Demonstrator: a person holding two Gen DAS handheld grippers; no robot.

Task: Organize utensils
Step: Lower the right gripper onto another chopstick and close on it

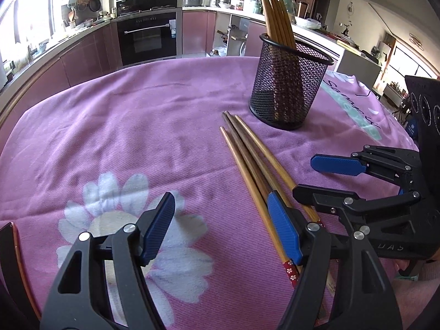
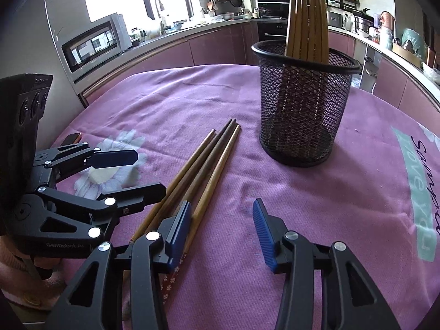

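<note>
Several wooden chopsticks (image 1: 247,162) lie side by side on the pink flowered cloth (image 1: 123,137), their red patterned ends towards me. A black mesh holder (image 1: 288,82) stands behind them with several more chopsticks (image 1: 275,13) upright in it. My left gripper (image 1: 221,228) is open over the cloth, and its right finger (image 1: 283,231) lies over the loose chopsticks. My right gripper (image 2: 222,231) is also open, its left finger (image 2: 180,228) resting above the same chopsticks (image 2: 209,165); no pad presses on them. The holder (image 2: 302,104) stands ahead of the right gripper. Each gripper shows in the other's view: right gripper (image 1: 302,177), left gripper (image 2: 150,172).
The round table's far edge (image 1: 165,63) drops off towards kitchen cabinets and an oven (image 1: 148,38). A microwave (image 2: 93,44) stands at the left. A small dark object (image 2: 71,137) lies near the table's left edge. A pink sleeve (image 2: 24,280) shows behind the left gripper.
</note>
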